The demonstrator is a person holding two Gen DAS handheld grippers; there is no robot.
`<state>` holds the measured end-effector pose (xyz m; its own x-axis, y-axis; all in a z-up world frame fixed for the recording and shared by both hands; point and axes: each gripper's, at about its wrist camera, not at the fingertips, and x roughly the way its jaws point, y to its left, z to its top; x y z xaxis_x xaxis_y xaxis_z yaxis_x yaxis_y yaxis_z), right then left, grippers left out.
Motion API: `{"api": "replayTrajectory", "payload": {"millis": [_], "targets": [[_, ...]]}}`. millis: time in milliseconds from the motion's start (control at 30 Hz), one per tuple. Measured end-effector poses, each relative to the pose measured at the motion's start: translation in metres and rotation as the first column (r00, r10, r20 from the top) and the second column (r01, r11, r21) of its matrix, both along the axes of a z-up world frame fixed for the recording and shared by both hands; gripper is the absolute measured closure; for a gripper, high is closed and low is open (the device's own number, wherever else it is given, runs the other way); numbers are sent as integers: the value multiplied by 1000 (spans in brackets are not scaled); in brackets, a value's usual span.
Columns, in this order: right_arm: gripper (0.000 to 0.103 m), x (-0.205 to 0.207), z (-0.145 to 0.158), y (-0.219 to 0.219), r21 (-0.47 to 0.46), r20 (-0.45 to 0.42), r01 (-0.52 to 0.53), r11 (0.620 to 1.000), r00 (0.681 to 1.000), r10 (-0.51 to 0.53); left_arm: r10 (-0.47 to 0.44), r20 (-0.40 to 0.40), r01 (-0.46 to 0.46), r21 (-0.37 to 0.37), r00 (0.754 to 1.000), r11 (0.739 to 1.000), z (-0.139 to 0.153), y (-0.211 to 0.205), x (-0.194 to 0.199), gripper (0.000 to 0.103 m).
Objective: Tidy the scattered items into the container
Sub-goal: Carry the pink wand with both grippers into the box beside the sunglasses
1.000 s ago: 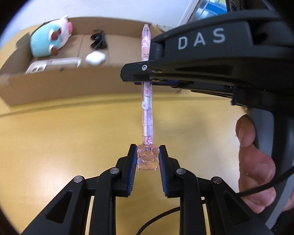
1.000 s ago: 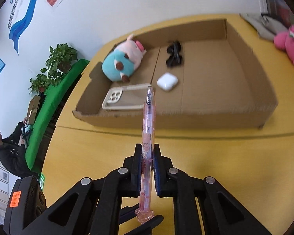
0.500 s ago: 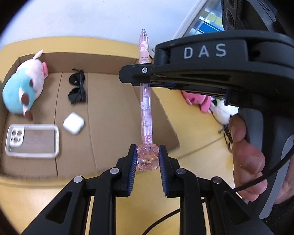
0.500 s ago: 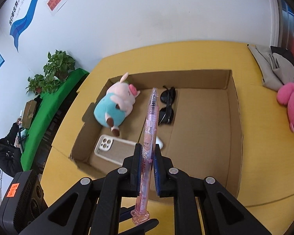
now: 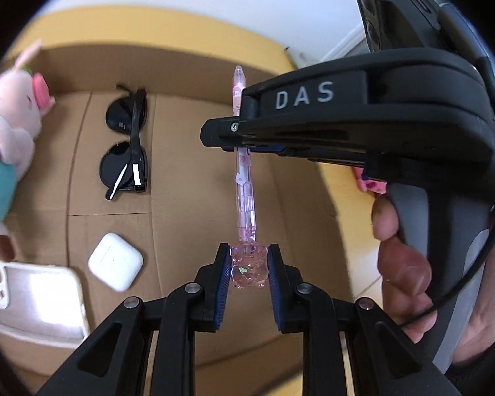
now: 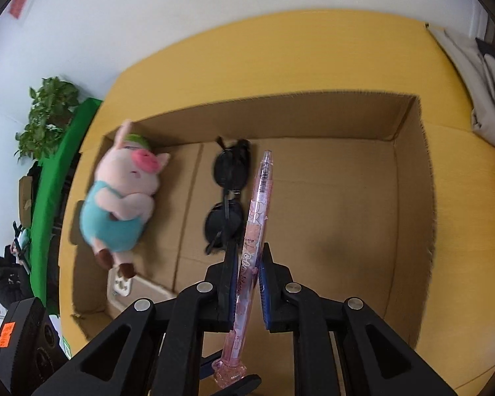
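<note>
While the left claw (image 5: 247, 272) pinches its bear-shaped end and the right claw (image 6: 247, 285) clamps its barrel, a light, rigid, slippery pink pen (image 5: 244, 178) hangs above the cardboard box (image 6: 412, 178).

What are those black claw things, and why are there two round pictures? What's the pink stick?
No robot here: a person's hand holds a black grabber, one in each hand, each with a camera looking along its two fingers. One picture is from the left gripper, the other from the right gripper. Both are pinching one pink pen: the left holds its bear-shaped end, the right its middle. Below is a cardboard box on a yellow table. Inside lie a toy pig, sunglasses, a white earbud case and a phone.
</note>
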<state>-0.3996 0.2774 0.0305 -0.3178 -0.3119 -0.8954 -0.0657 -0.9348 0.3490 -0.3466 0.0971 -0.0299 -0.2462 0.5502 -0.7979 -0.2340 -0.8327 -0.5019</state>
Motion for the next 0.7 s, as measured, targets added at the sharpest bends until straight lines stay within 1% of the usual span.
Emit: {"api": "replayTrajectory", "payload": {"millis": [100, 200, 300, 500, 600, 700], "targets": [[90, -17, -26, 4, -13, 42, 8, 1000, 999, -8, 25, 64, -25, 1, 998, 1000, -23, -1, -20, 82], [90, -33, -45, 3, -3, 67, 7, 1000, 998, -7, 45, 100, -44, -9, 994, 999, -35, -1, -34, 82], [90, -45, -56, 0, 14, 78, 0, 1000, 997, -1, 67, 136, -64, -25, 988, 998, -44, -2, -46, 82], [90, -51, -72, -2, 29, 99, -15, 999, 995, 12, 71, 168, -66, -40, 983, 997, -59, 0, -55, 82], [90, -50, -70, -1, 30, 95, -21, 999, 995, 18, 66, 183, -59, -41, 981, 997, -65, 4, -56, 82], [91, -48, -70, -1, 32, 88, -27, 999, 996, 24, 62, 181, -53, -55, 981, 997, -68, 8, -56, 82]]}}
